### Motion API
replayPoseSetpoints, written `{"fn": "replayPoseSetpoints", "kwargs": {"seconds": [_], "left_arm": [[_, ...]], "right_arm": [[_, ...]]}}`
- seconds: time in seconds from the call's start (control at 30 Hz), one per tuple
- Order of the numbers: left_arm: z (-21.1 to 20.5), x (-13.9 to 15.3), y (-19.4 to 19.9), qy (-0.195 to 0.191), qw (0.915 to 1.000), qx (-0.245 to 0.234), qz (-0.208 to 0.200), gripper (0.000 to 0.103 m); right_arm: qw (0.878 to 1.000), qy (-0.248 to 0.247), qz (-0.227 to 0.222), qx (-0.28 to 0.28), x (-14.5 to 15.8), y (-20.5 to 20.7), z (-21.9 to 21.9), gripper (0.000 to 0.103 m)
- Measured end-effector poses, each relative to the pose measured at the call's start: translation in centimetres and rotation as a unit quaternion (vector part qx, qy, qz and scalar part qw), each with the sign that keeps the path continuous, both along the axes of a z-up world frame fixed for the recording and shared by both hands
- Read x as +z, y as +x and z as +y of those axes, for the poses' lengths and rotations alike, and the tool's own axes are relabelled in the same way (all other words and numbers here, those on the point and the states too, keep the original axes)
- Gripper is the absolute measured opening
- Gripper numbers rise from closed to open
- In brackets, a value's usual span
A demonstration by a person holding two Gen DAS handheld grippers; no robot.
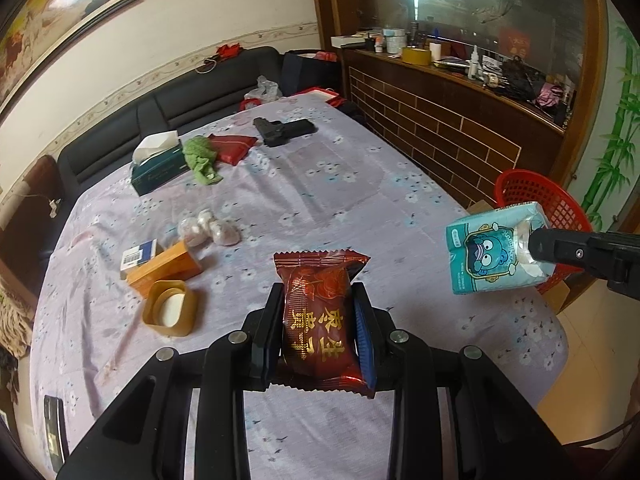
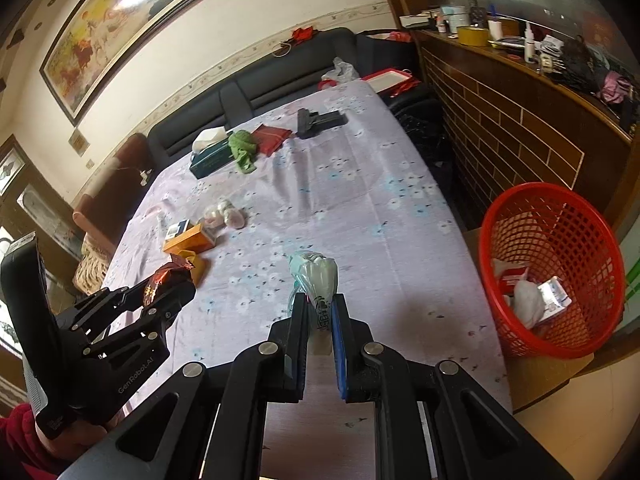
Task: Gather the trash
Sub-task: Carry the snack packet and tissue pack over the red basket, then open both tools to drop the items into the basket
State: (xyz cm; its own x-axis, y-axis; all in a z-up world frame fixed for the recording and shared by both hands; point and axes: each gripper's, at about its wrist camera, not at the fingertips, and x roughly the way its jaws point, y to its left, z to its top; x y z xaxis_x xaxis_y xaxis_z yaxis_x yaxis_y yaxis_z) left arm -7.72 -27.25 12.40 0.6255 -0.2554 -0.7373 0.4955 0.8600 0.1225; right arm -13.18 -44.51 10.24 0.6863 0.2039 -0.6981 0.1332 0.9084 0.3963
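My left gripper [image 1: 318,300] is shut on a dark red snack packet [image 1: 320,320] with gold characters, held above the table. It also shows in the right wrist view [image 2: 170,284], at the left. My right gripper [image 2: 320,300] is shut on a light blue tissue pack [image 2: 316,280]; in the left wrist view this tissue pack [image 1: 486,252] hangs at the right, in front of the red basket [image 1: 560,208]. The red mesh basket [image 2: 592,216] stands on a box beside the table's right edge and holds some white and red wrappers [image 2: 528,288].
On the flowered tablecloth [image 1: 320,184] lie an orange box [image 1: 168,268], a gold lid [image 1: 170,308], clear-wrapped sweets [image 1: 208,228], a tissue box [image 1: 158,164], a green cloth [image 1: 202,158], a red pouch [image 1: 232,146] and a black toy pistol [image 1: 282,130]. A sofa and cluttered wooden counter stand behind.
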Motion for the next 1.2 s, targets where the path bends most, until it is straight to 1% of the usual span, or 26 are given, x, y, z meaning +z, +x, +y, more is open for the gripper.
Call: {"fn": "replayPoseSetpoints", "kwargs": {"seconds": [0.37,0.5,0.63,0.77,0.83,0.9,0.97,1.0,1.2], "left_arm": [[-4.5,0.2,-0.4,-0.005,0.9991,-0.041,0.000,0.030],[-6.7,1.1,-0.6,-0.014,0.9975,-0.069,-0.005,0.030],[-9.1,2.4,-0.9,-0.030,0.9945,-0.100,-0.005,0.030],[-12.1,3.3,-1.2,-0.047,0.9893,-0.138,0.006,0.030],[-13.9,3.6,-1.3,-0.058,0.9854,-0.159,0.020,0.030],[-15.9,3.9,-1.3,-0.072,0.9794,-0.183,0.042,0.030],[-17.3,4.0,-1.3,-0.081,0.9753,-0.198,0.055,0.030],[-18.7,3.8,-1.3,-0.080,0.9727,-0.209,0.062,0.030],[-23.8,2.3,-1.2,-0.063,0.9662,-0.239,0.073,0.031]], "right_arm": [[0.999,0.001,0.001,-0.047,0.1,-1.8,-4.3,0.012],[0.997,0.002,-0.002,-0.078,0.5,-3.0,-6.9,0.012],[0.992,0.001,-0.009,-0.125,1.2,-4.8,-10.4,0.012],[0.986,0.003,-0.013,-0.166,1.6,-6.8,-13.5,0.012],[0.982,0.002,-0.015,-0.186,1.8,-7.8,-15.0,0.012],[0.980,0.003,-0.015,-0.200,1.8,-8.6,-16.3,0.012],[0.977,0.005,-0.014,-0.214,1.9,-9.2,-17.5,0.012],[0.976,0.004,-0.014,-0.219,1.9,-9.4,-18.0,0.012],[0.971,0.000,-0.008,-0.238,1.7,-9.8,-20.7,0.012]]}}
